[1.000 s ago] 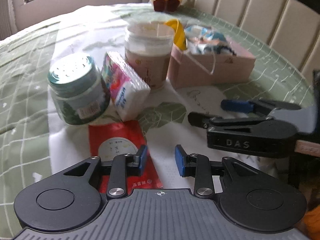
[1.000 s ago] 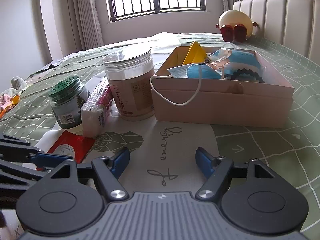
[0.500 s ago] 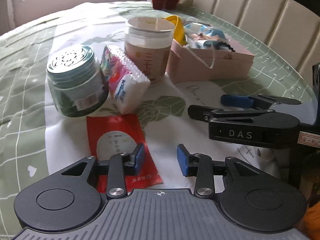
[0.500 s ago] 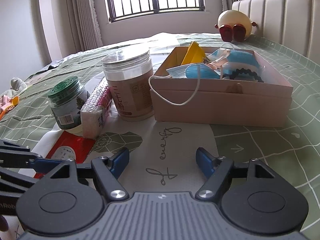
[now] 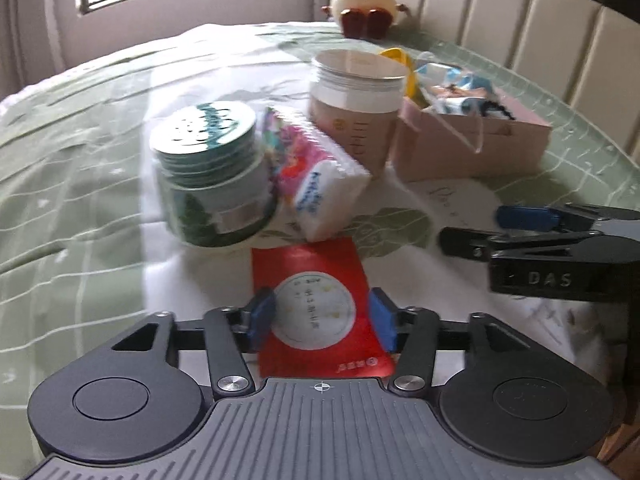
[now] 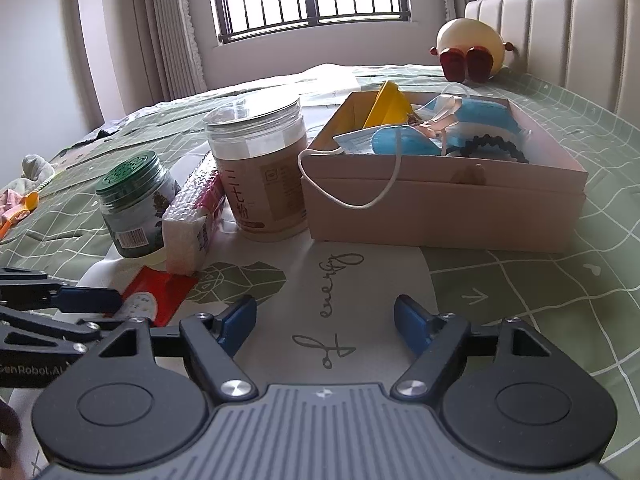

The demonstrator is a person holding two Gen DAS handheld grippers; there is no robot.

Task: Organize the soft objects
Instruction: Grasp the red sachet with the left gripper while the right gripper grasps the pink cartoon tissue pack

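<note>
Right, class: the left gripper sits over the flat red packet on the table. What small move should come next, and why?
Probably lower the left gripper a little and close on the flat red packet. Its jaws have just been opening and now straddle the packet without gripping it. The packet lies apart from the open pink cardboard box that already holds face masks.

Ahead of the right gripper (image 6: 325, 320), bare tablecloth (image 6: 360, 280) runs clear at 12 o'clock up to the pink cardboard box (image 6: 440, 216), which blocks the way. At 11 o'clock the tall lidded jar (image 6: 262, 176), tissue pack (image 6: 192, 228) and green-lidded jar (image 6: 134, 204) stand touching in a row. The left gripper (image 6: 60, 312) crowds the 9 o'clock side over the red sachet (image 6: 156, 292).
</note>
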